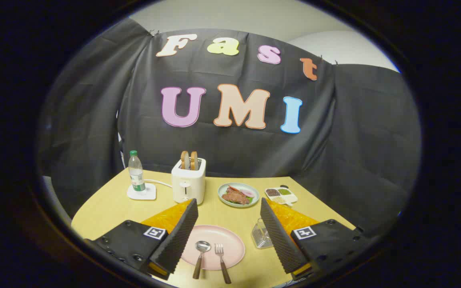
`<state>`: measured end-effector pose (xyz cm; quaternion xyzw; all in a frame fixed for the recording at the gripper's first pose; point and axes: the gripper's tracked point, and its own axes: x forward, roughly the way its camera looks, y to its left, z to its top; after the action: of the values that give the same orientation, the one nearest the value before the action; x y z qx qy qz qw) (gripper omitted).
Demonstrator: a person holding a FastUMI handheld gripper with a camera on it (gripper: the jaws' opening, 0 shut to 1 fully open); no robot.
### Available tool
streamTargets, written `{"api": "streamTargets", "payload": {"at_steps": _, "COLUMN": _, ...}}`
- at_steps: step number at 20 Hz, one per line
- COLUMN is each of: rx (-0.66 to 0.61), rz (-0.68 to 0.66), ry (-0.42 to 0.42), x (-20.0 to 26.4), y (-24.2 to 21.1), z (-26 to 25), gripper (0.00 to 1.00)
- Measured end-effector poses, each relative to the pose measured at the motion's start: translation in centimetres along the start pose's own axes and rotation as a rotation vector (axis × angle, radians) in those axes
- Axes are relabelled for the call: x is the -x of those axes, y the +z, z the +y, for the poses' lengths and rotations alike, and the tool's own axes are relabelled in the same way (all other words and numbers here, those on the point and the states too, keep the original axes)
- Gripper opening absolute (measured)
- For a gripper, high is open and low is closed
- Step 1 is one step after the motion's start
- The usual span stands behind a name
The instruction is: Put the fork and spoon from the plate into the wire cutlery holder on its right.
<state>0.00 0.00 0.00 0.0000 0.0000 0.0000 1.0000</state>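
Wooden-handled spoon (200, 253) and fork (221, 258) lie side by side, heads pointing away, between the spread gripper (228, 212) fingers.

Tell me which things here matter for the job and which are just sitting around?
For the job: spoon, fork, pink plate, wire holder, open gripper above the plate.

Just lying about: toaster, water bottle, plate of food, small snack tray.

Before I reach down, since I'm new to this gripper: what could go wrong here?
The spoon and fork lie close side by side on the pink plate, so the open gripper may catch both. Their handles overhang the rim and could tip. The wire holder sits against one finger and could get knocked.
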Motion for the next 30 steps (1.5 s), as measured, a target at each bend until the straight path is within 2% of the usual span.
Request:
{"api": "streamTargets", "payload": {"at_steps": 18, "rx": -0.009, "rz": 0.029, "ry": 0.001, "x": 0.9, "y": -2.2, "z": -0.5, "gripper": 0.99}}
{"api": "streamTargets", "payload": {"at_steps": 30, "rx": 0.002, "rz": 0.152, "ry": 0.049, "x": 1.6, "y": -9.2, "z": 0.9, "gripper": 0.99}}
